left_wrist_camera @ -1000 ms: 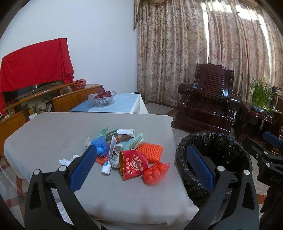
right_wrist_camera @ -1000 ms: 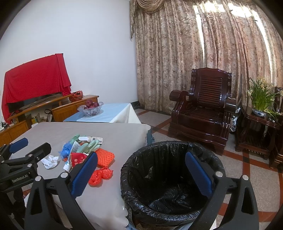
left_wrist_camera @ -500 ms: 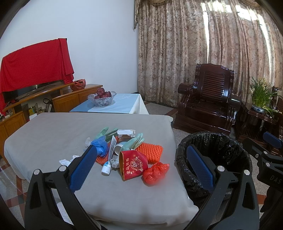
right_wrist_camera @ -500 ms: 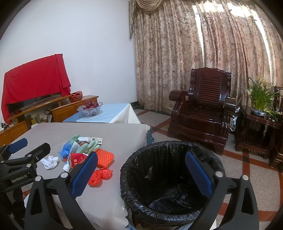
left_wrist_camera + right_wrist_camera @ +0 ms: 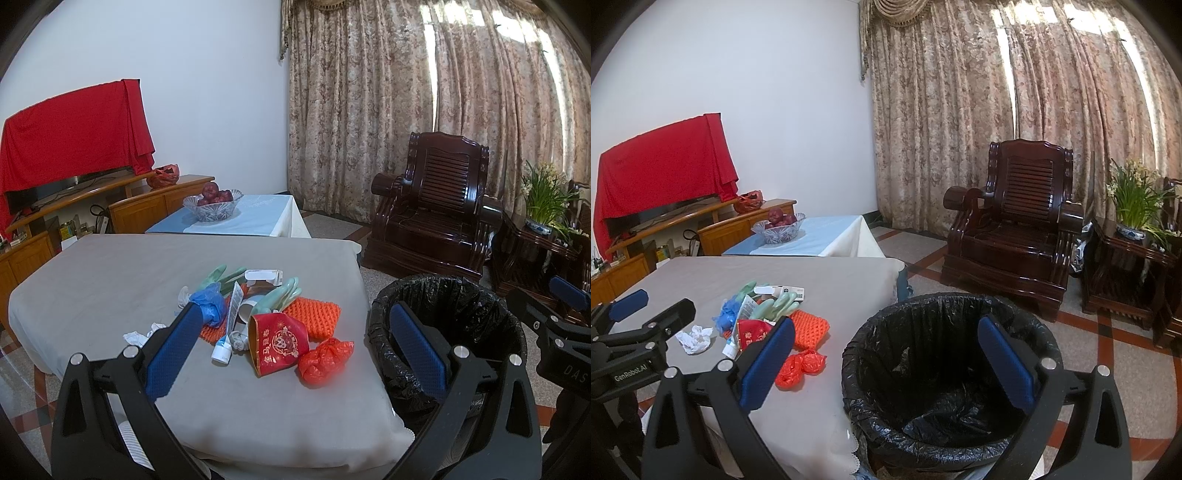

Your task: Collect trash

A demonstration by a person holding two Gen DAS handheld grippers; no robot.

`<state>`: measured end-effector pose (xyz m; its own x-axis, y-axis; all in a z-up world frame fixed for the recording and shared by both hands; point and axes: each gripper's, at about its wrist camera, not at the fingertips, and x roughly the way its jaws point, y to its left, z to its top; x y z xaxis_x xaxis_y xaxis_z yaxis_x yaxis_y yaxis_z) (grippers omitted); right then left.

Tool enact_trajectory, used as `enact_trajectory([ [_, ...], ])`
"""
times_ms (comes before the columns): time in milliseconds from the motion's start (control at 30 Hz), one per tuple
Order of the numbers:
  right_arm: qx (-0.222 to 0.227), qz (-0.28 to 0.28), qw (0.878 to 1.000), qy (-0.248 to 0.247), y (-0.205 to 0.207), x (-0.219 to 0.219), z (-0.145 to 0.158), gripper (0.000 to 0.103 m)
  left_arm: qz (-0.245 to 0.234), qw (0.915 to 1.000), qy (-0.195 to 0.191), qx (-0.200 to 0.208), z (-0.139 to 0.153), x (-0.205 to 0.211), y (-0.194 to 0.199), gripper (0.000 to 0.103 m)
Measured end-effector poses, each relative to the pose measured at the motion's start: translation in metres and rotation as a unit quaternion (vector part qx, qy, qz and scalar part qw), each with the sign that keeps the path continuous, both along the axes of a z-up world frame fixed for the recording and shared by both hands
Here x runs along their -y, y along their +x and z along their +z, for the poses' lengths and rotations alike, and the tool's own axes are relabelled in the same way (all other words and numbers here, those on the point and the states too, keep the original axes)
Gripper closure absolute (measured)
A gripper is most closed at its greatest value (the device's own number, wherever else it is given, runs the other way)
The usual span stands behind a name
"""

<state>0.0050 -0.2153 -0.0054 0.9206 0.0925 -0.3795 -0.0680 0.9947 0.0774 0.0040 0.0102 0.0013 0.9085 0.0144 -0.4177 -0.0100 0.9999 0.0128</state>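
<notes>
Hovering above the near edge of the grey-covered worktop, the left tongs stand with their blue pads spread wide and nothing between them. The right tongs hang over the black-lined trash bin, likewise spread wide and empty.

The trash sits in one heap toward the worktop's near right part, at about 12 o'clock from the left tongs. A red paper cup lies on its side at the front of the heap, its mouth facing 9 o'clock. Just beside it at 4 o'clock is a knotted red plastic bag. At 1 o'clock from the cup lies an orange foam net, with pale green gloves resting partly on it. A white tube lies at 9 o'clock of the cup, its cap end toward the near edge. A crumpled blue bag sits at the heap's left side, and a crumpled white tissue lies apart at 9 o'clock of the heap.

The bin stands on the floor against the worktop's right edge, at 3 o'clock from the heap. In the left view the right tongs show at far right beyond the bin.
</notes>
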Motion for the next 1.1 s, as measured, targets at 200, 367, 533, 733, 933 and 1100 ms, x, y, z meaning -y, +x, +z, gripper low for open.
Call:
enact_trajectory([
  [200, 0.000, 0.000, 1.000, 0.001, 0.000, 0.001, 0.001, 0.006, 0.000, 1.0000, 0.000, -0.001, 0.000, 0.000, 0.000, 0.005],
  [367, 0.000, 0.000, 1.000, 0.000, 0.000, 0.000, 0.000, 0.006, 0.000, 1.0000, -0.001, -0.001, -0.001, -0.001, 0.001, 0.005],
  [533, -0.001, 0.002, 1.000, 0.000, 0.003, -0.001, -0.001, 0.006, 0.002, 1.0000, -0.002, -0.002, -0.003, -0.001, 0.002, 0.005],
  [733, -0.002, 0.004, 1.000, -0.001, 0.007, 0.001, -0.005, 0.006, 0.005, 1.0000, -0.005, -0.007, -0.007, -0.002, 0.005, 0.005],
  [933, -0.005, 0.016, 1.000, -0.004, 0.014, -0.014, -0.006, 0.006, 0.011, 0.9998, -0.011, -0.011, -0.009, -0.009, 0.008, 0.005],
  [1100, -0.021, 0.041, 0.999, -0.001, 0.028, -0.030, -0.014, 0.006, 0.031, 0.9993, 0.002, -0.022, -0.018, -0.030, 0.020, 0.005],
])
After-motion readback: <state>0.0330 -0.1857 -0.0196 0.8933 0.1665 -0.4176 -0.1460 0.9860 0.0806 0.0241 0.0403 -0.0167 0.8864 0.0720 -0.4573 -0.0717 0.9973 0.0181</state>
